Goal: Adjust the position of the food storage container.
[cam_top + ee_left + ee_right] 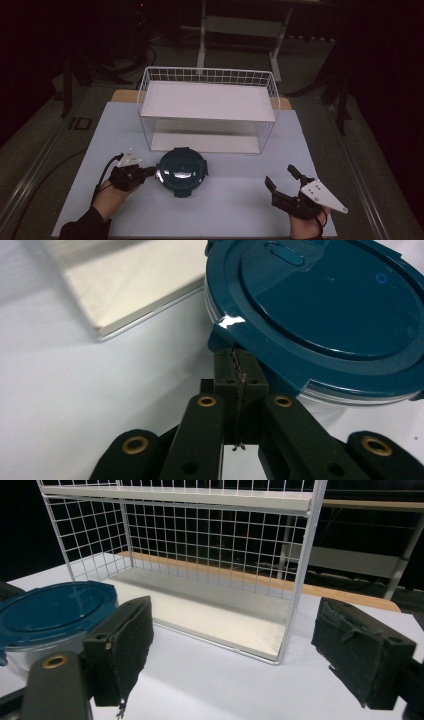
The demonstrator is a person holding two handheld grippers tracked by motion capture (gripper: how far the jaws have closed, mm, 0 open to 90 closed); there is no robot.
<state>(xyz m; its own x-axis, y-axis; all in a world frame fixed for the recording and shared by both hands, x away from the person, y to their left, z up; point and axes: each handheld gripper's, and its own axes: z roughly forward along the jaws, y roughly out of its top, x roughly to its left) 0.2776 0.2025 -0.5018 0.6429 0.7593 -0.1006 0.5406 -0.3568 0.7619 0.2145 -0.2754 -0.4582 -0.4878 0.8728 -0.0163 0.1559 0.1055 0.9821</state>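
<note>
From above, the left tool (142, 172) at 7 o'clock has its jaws together, tips at a side latch of the round clear container with a dark teal lid (181, 171) on the white bench (235, 205); the right tool (284, 181) waits at 5 o'clock, jaws apart.

Left gripper view: shut tips touch the latch tab under the lid (320, 310). A nudge may skid the container.

Right gripper view: the white wire two-tier rack (210, 555) stands near at 12 o'clock; open bench lies between.
</note>
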